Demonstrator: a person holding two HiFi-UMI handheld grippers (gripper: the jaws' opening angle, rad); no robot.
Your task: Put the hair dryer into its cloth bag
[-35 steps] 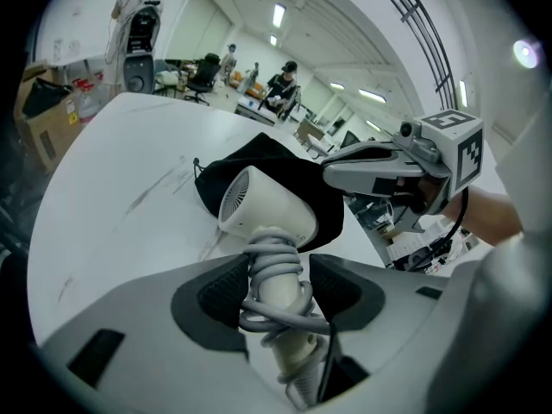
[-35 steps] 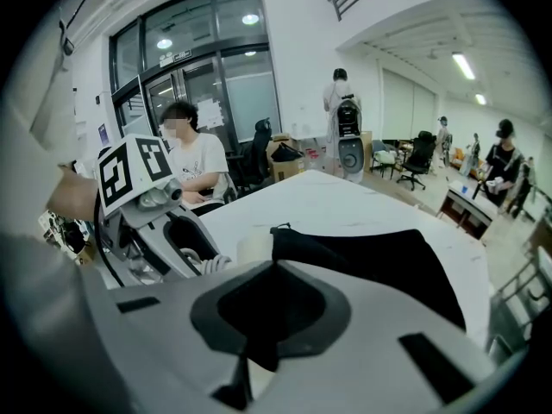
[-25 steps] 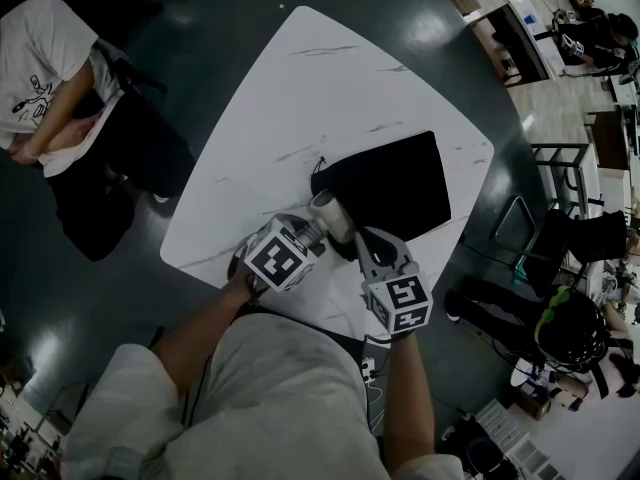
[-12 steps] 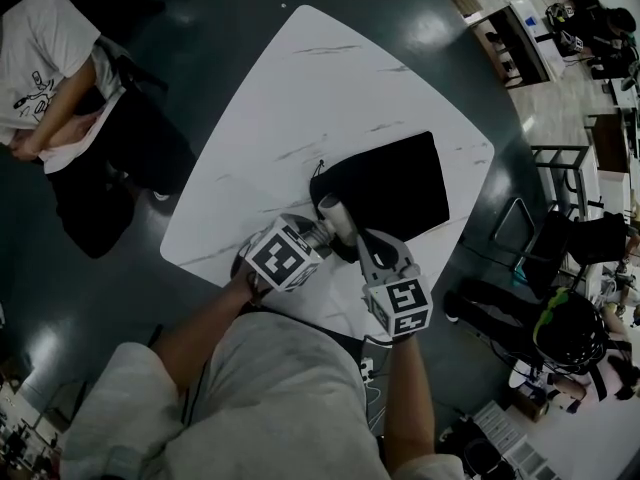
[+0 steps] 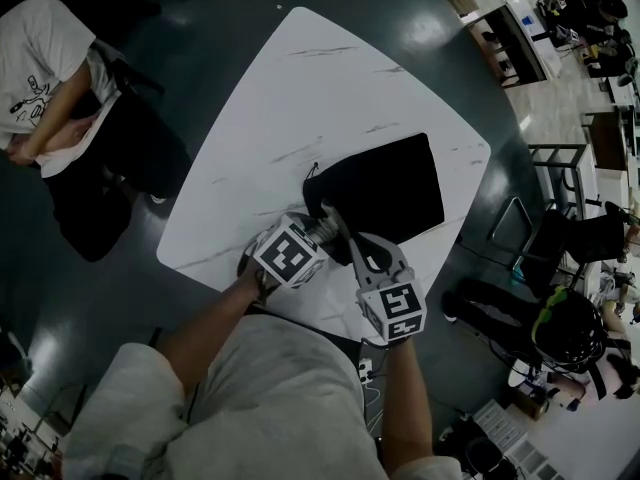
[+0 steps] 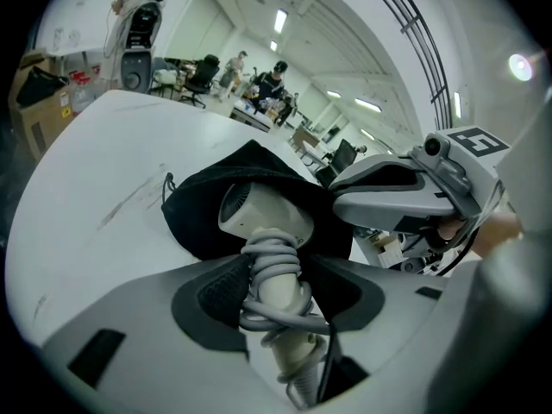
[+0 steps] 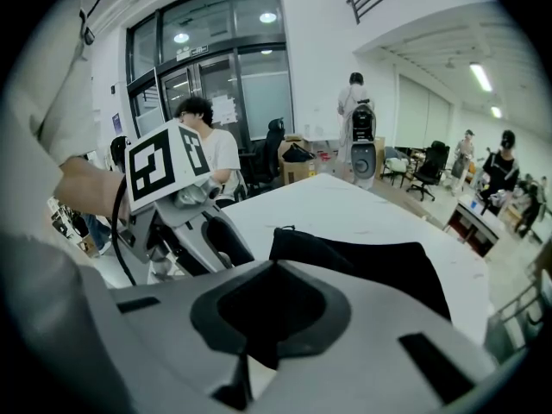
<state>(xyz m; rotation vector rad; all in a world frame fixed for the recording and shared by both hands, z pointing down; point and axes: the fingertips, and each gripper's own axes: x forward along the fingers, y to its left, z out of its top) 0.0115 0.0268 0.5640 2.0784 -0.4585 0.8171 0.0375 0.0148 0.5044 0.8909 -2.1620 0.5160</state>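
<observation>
The hair dryer [image 6: 263, 218] has slid a bit deeper, so its white head now sits inside the open mouth of the black cloth bag [image 5: 395, 188]. Its handle, with the cord wound round it, sticks out and is squeezed between the jaws of the left gripper [image 6: 280, 290]. The right gripper [image 7: 274, 276] has its jaws pressed together on the bag's lip, and the bag lies near the right edge of the white table [image 5: 290, 98], with lots of bare top behind it and to the left.
</observation>
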